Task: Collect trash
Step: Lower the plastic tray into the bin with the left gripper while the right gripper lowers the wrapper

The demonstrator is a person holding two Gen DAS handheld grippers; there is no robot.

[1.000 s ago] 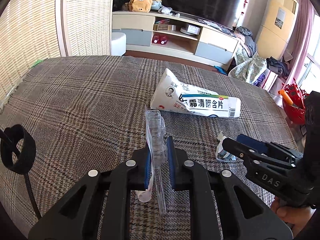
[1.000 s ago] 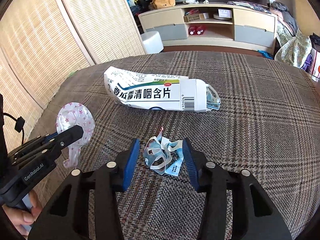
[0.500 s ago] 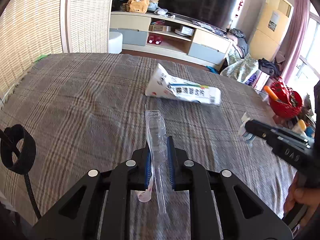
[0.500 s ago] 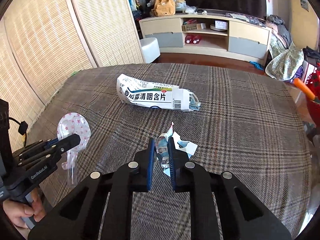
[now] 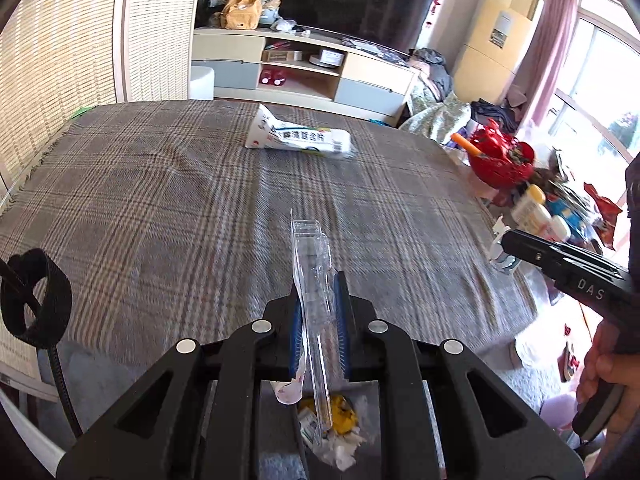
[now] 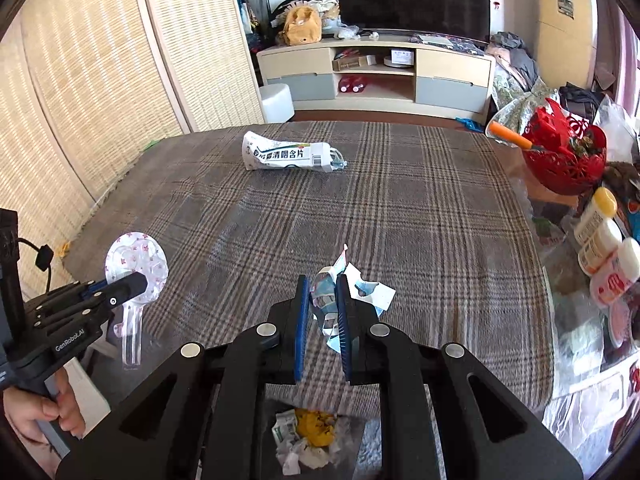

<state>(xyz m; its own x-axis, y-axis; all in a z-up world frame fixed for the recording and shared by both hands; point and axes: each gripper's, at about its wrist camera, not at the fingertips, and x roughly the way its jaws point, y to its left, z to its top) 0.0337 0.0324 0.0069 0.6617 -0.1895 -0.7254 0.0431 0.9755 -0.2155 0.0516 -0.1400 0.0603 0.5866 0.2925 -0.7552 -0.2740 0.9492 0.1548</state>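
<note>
My left gripper [image 5: 318, 292] is shut on a clear plastic blister pack [image 5: 314, 268], seen edge-on; from the right wrist view its round flowered backing [image 6: 136, 268] shows. My right gripper [image 6: 322, 292] is shut on a crumpled blue-and-white wrapper [image 6: 352, 290]; it also shows in the left wrist view [image 5: 500, 248]. Both are held above the near edge of the plaid-covered table [image 6: 420, 216]. A white medicine box [image 6: 288, 156] lies on the far part of the table, also in the left wrist view [image 5: 300, 138]. Below the grippers a bin holds yellow and white trash [image 6: 308, 436].
A red basket [image 6: 560, 156] and several bottles [image 6: 600, 240] stand on a side surface to the right. A TV cabinet [image 6: 372, 72] and a white stool [image 6: 278, 100] are beyond the table. Woven screens line the left.
Both grippers have pulled back and up from the table with their trash, to above the bin at the near edge. The right gripper closed on the wrapper a second ago.
</note>
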